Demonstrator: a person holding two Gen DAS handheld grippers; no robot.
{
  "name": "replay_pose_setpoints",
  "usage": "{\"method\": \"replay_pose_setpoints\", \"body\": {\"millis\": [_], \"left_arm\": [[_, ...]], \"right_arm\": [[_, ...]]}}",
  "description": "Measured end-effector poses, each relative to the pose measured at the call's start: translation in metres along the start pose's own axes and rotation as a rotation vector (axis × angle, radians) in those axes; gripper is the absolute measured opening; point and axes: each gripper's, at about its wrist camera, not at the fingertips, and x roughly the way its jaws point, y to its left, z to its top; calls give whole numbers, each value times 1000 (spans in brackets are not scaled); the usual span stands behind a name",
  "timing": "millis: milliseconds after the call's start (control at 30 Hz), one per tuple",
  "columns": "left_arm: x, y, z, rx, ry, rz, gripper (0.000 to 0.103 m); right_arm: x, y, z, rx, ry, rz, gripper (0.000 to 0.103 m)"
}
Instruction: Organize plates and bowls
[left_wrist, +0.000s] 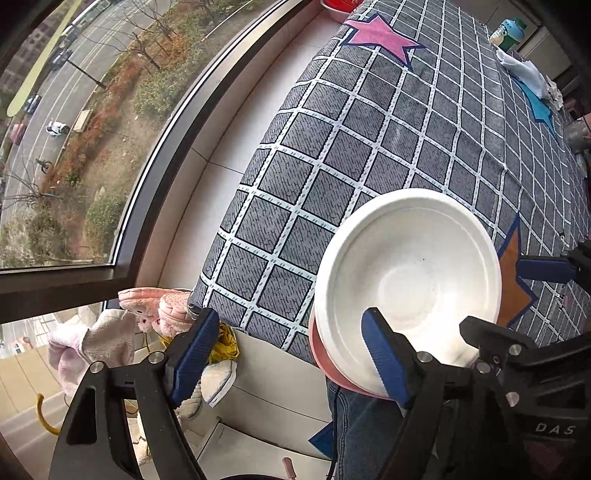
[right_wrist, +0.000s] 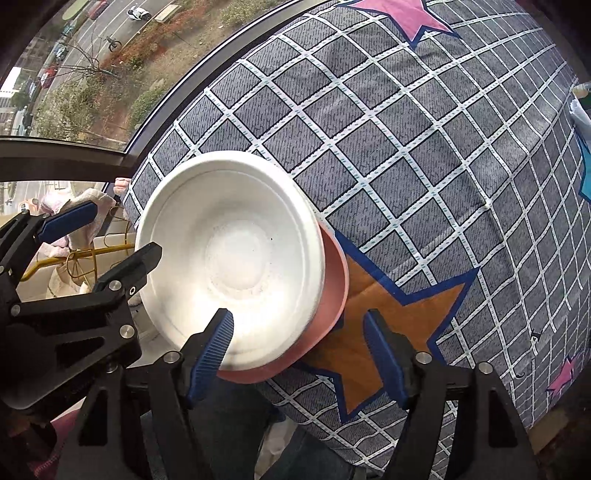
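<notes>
At the far left the window (left_wrist: 66, 129) looks down on a street; just inside it, soft toys (left_wrist: 110, 332) lie on the sill below the table's near corner; next comes the left gripper (left_wrist: 291, 354), jaws spread wide and gripping nothing, one blue pad hanging over the white bowl's edge; the white bowl (right_wrist: 232, 254) sits nested in a pink bowl (right_wrist: 334, 295), stacked to tidy them, the pair overhanging the near edge of the checked tablecloth (right_wrist: 406, 147); to its right the right gripper (right_wrist: 299, 358) stands equally open, empty, over the orange star (right_wrist: 388, 325); the stacking looks done here.
</notes>
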Motion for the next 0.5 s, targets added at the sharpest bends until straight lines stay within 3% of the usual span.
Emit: {"method": "replay_pose_setpoints", "body": {"millis": [167,200,233,267,367,500], "left_arm": [[-9,-15,1,55,-21,17,103],[-11,-18,0,68,-23,10,103],[-12,-21,0,81,-20,7,103],[-13,-24,0,90,-20,-4,103],[-21,-33,-1,108,-30,-38,103],[-33,-49,1,154,-61,-9,103]], "right_arm": [[-11,-4,-7,36,-36,2,80],[-14,-7,-9,44,-44,1,82],[-17,-12,-6,55,-51,-2,100],[-26,-20,-10,67,-65,1,103],[-37,-26,-12,91,-76,3,103],[-50,-34,-20,99,-85,-14,103]]}}
